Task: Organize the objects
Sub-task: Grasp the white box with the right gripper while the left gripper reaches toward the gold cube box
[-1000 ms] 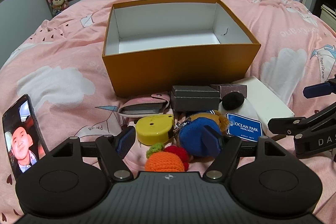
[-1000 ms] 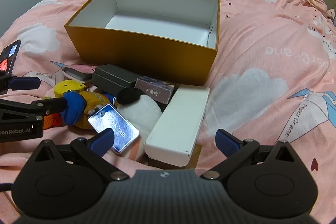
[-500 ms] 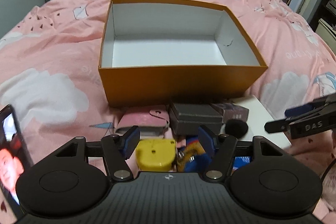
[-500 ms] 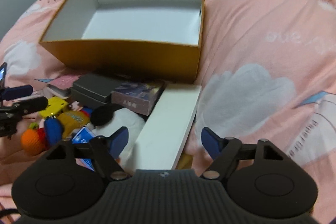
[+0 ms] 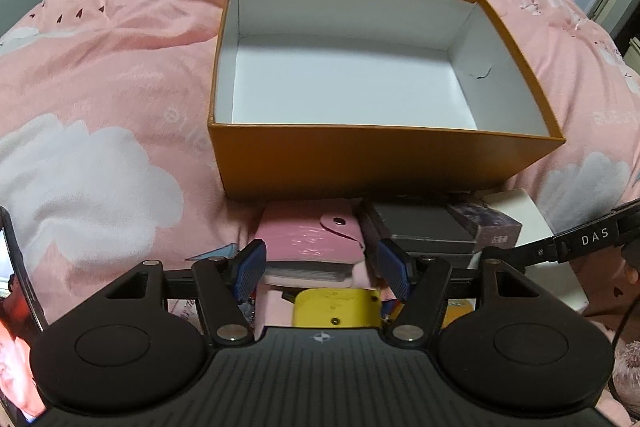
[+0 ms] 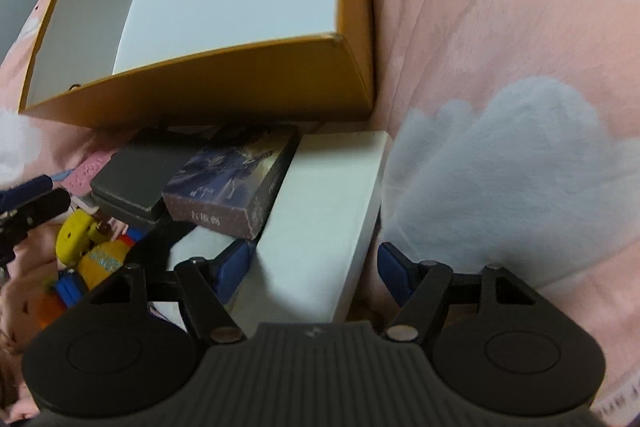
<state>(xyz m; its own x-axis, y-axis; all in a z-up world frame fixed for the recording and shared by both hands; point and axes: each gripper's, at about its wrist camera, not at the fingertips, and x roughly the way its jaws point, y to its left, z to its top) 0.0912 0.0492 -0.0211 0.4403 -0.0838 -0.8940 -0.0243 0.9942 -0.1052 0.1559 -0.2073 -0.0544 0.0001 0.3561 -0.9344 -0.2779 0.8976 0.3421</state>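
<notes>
White box between open right tongs, ungripped.

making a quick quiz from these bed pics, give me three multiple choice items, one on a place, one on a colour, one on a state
1. Where does the long white box lie?
A. inside the orange box
B. on the bed, between the right gripper's fingers
C. on top of the phone

2. What colour is the wallet ahead of the left gripper?
A. pink
B. green
C. black

3. What state is the orange box in?
A. lidded
B. full of toys
C. open and empty

Answers:
1 B: the right wrist view shows the white box on the bedspread, with the right gripper open around its near end.
2 A: it is a pink snap wallet, between the open left fingers.
3 C: only the bare white inside shows.
</notes>
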